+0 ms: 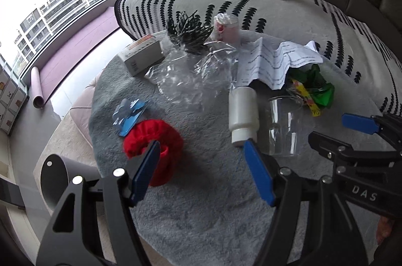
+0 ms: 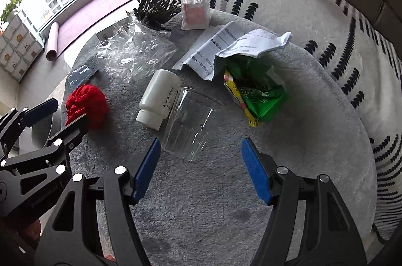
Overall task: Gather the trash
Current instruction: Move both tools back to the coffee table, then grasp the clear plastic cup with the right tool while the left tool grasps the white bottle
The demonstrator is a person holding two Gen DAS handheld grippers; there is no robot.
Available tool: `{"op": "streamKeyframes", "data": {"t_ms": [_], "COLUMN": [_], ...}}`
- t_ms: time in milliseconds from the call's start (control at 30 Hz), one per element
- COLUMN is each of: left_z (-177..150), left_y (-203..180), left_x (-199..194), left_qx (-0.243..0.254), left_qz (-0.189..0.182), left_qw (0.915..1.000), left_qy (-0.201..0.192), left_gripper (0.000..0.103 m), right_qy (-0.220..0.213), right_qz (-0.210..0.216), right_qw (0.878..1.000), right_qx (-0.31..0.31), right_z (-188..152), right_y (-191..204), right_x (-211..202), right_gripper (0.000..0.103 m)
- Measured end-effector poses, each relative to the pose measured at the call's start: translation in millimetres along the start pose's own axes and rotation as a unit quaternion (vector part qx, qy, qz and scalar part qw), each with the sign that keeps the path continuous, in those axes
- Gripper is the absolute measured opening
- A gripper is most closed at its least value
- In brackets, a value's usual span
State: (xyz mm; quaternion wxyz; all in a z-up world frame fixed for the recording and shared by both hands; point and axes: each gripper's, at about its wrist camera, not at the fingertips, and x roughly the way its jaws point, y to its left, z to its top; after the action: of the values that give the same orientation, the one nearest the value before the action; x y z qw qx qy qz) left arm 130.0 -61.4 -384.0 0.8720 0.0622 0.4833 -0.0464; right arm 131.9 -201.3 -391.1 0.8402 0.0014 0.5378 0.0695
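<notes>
Grey round table (image 2: 201, 215) mid-frame, litter all uncollected: clear cup (image 2: 187, 123), white bottle (image 2: 158, 97); left gripper (image 1: 203, 170), right gripper (image 2: 201, 170) both agape, empty.

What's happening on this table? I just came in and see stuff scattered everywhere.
A person holds a two-finger tool in each hand above a round grey-covered table strewn with trash. Both the left tool and the right tool are open and hold nothing. Lying untouched are a white bottle beside a clear plastic cup, a green snack bag, crumpled paper, clear plastic wrap and a red cloth.
</notes>
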Motion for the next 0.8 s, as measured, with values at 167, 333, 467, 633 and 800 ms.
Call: {"op": "streamKeyframes", "data": {"t_ms": [167, 333, 467, 633, 800], "left_z": [12.6, 16.4, 14.8, 10.9, 9.5], "left_y": [-5.4, 5.7, 14.2, 18.7, 20.8], "left_x": [24.5, 40.0, 47.8, 52.8, 57.1], "left_qx": [0.055, 0.086, 0.095, 0.103, 0.099], "left_qz": [-0.008, -0.014, -0.020, -0.028, -0.035], "left_qw": [0.9985, 0.9962, 0.9953, 0.9943, 0.9944], "left_qy": [-0.005, 0.000, 0.003, 0.007, 0.010], "left_gripper": [0.070, 0.069, 0.069, 0.069, 0.069], "right_qy": [0.008, 0.017, 0.022, 0.029, 0.030], "right_qz": [0.006, 0.009, 0.001, -0.006, -0.014], "right_qw": [1.000, 0.998, 0.997, 0.996, 0.996], "right_qx": [0.029, 0.052, 0.067, 0.080, 0.082], "right_z": [-1.1, -1.5, -2.1, -3.2, 1.8], "right_y": [-0.5, 9.1, 12.5, 13.5, 17.3], "right_x": [19.5, 43.1, 58.1, 72.8, 82.3], "right_gripper": [0.065, 0.065, 0.065, 0.061, 0.059]}}
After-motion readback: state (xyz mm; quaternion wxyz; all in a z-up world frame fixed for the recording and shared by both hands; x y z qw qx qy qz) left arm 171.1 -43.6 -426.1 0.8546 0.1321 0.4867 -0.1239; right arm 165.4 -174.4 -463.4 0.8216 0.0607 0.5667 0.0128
